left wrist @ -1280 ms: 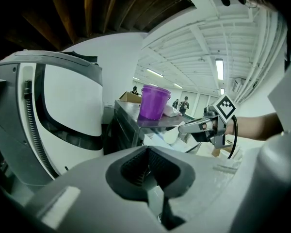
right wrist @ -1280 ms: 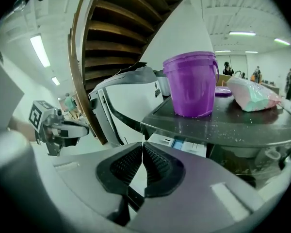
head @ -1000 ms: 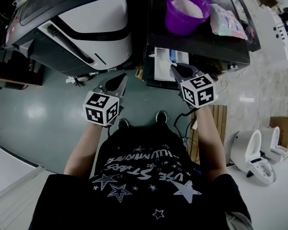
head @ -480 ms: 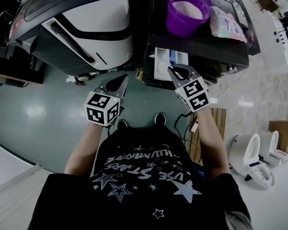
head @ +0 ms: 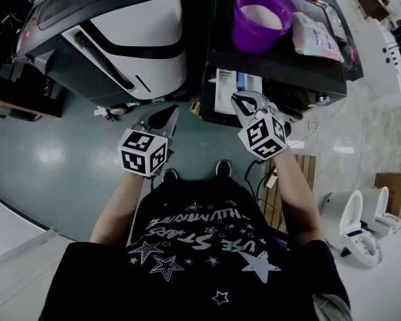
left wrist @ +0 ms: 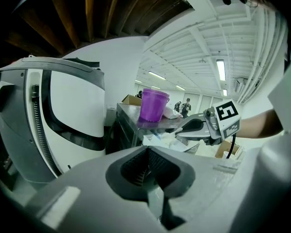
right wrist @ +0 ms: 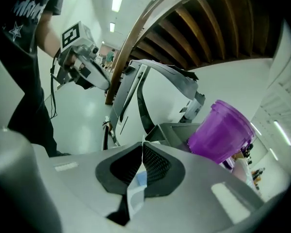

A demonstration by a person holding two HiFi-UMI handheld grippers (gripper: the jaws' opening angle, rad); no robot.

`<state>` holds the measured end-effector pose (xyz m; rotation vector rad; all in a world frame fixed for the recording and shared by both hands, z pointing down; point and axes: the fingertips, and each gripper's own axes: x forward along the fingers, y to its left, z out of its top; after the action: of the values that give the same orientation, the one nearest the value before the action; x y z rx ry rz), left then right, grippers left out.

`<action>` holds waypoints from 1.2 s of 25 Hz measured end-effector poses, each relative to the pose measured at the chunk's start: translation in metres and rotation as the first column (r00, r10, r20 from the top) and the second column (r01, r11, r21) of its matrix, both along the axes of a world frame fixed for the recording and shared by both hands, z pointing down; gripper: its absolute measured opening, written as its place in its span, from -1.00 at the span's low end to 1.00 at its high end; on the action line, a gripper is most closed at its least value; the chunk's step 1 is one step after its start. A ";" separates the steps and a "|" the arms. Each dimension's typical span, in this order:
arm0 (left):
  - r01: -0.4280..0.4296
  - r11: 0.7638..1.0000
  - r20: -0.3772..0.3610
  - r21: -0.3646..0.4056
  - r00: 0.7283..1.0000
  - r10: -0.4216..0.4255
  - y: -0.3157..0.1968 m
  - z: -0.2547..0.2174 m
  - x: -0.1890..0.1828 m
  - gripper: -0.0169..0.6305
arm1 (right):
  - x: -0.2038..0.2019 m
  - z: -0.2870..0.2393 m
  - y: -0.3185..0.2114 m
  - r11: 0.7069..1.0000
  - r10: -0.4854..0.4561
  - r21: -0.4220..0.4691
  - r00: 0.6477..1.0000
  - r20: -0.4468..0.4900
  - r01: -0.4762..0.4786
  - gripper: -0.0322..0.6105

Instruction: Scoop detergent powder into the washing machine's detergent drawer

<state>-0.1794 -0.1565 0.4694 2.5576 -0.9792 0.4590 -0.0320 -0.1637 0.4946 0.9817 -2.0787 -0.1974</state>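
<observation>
Grey-green floor (head: 60, 159), glossy, runs under operator and up to both units. Nearest to the body, left tool (head: 166, 114) and right tool (head: 242, 101) are held low at waist level, well apart, tips fwd. Left tool: jaws pressed together, nothing between. Right tool: same, pads meeting at the tip, nothing gripped. Beyond left tool stands the washing machine (head: 140, 25), white body w/ black trim; detergent drawer can't be picked out in any view. Beyond right tool is a dark worktop (head: 301, 62), w/ printed sheets (head: 230, 89) just below its front edge. On it stands the purple tub (head: 247, 39), upright, lid off, translucent wall. White powder (head: 262, 17) sits inside, level surface a little below the rim, no clumps visible. Pale packet (head: 314, 32) lies just beside the tub on its right. No scoop seen in any view. Assessment: task is at approach stage; no powder lifted, none delivered. Next move prob. calls for right tool to rise fwd to the tub, w/ jaws parted first, and for a scoop to be located. Drawer likely needs finding and checking open before any transfer.
</observation>
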 end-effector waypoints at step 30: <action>0.064 0.998 0.011 0.027 0.998 -0.064 -0.004 -0.009 0.019 -0.94 | -0.003 -0.003 0.001 0.960 -0.208 0.139 0.952 -0.223 0.242 -0.79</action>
<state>-0.1601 -0.1602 0.4605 2.5413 -1.0747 0.4467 -0.0353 -0.1628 0.4913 0.7794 -2.0012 -0.5739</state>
